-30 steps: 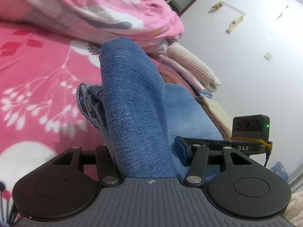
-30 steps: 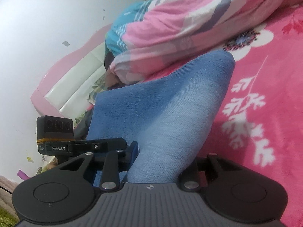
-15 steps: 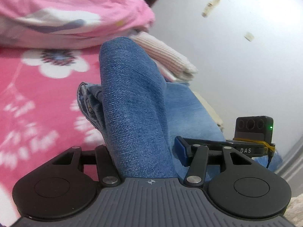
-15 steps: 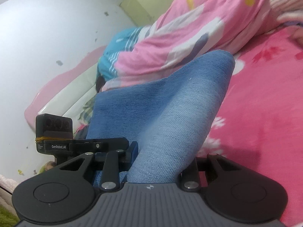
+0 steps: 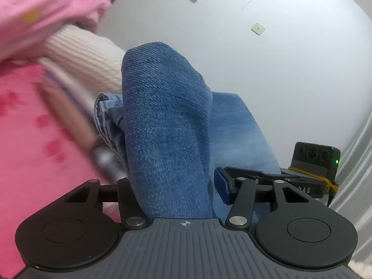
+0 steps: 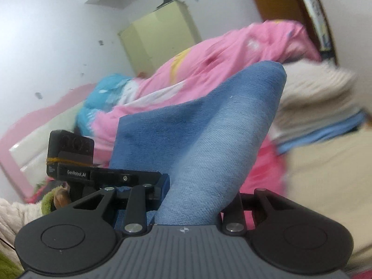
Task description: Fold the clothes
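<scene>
Both the left hand-held gripper [image 5: 172, 186] and the right hand-held gripper [image 6: 197, 193] clamp the doubled-over jeans [image 5: 162, 127] aloft near the stack of folded clothes [image 6: 313, 97], seemingly folded yet unplaced

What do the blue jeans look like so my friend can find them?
Look over the pink flowery bed. The jeans hang folded between both tongs, left tongs and right tongs. They are the only rough blue denim; the stacked clothes nearby are cream and soft.

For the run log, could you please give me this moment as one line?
left claw: shut on jeans | right claw: shut on jeans | jeans: lifted between both | behind: pink quilt, folded stack
</scene>
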### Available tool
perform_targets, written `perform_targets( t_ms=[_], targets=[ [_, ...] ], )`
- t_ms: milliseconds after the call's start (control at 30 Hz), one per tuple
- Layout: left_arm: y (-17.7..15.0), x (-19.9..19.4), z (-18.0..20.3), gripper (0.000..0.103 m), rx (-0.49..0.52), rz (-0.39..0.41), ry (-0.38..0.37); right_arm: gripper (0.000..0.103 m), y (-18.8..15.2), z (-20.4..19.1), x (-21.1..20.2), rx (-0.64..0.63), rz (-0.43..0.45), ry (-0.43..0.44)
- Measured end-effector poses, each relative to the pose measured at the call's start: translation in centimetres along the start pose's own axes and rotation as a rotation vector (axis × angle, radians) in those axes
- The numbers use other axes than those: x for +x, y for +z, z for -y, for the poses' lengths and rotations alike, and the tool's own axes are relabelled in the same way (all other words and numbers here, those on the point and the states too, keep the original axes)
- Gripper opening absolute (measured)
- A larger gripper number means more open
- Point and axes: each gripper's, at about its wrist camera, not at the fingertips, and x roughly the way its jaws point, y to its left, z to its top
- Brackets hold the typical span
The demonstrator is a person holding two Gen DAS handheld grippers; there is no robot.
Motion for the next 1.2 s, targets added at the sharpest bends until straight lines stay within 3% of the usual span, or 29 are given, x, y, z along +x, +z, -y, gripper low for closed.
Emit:
perform_targets(
  t_ms=[133, 300, 600, 667, 733, 867, 1033, 1200],
  targets=[
    [2.4, 6.0, -0.1, 0.053, -0.036, -0.038, -0.056, 0.032, 3.2, 5.0, -2.4, -0.022, -0.029, -0.058],
    [3.3, 11.8, -1.6, 0.053, -0.074, -0.094, -0.082, 0.032, 4.8, 11.0, -1.8, 0.009, -0.119, -0.053],
    [-0.2, 17.6, -7.5, 0.053, -0.214, -0.184, -0.063, 0.033, 4.0, 22.2, 2.3, 0.118, -0.293, 0.029],
    [-0.8, 17.7, -8.7, 0.053, -0.248, -0.167, -0.079, 0.047, 3.9, 24.7, 3.2, 0.142, -0.332, 0.047],
    [-1.0, 17.5, -9.5, 0.053, -0.29, -0.166, -0.102, 0.051, 3.6, 26.9, 3.9, 0.167, -0.36, 0.068],
    [-0.3, 17.1, -9.3, 0.053, -0.368, -0.181, -0.143, 0.051, 4.1, 26.6, 3.6, 0.132, -0.35, 0.107],
    [-0.6, 16.2, -9.1, 0.053, -0.46, -0.194, -0.203, 0.05, 7.4, 25.5, 3.4, 0.079, -0.409, 0.11],
    [-2.3, 17.3, -10.8, 0.057, -0.435, -0.224, -0.152, 0.052, 6.9, 25.7, 4.5, 0.078, -0.466, 0.067]
  ],
)
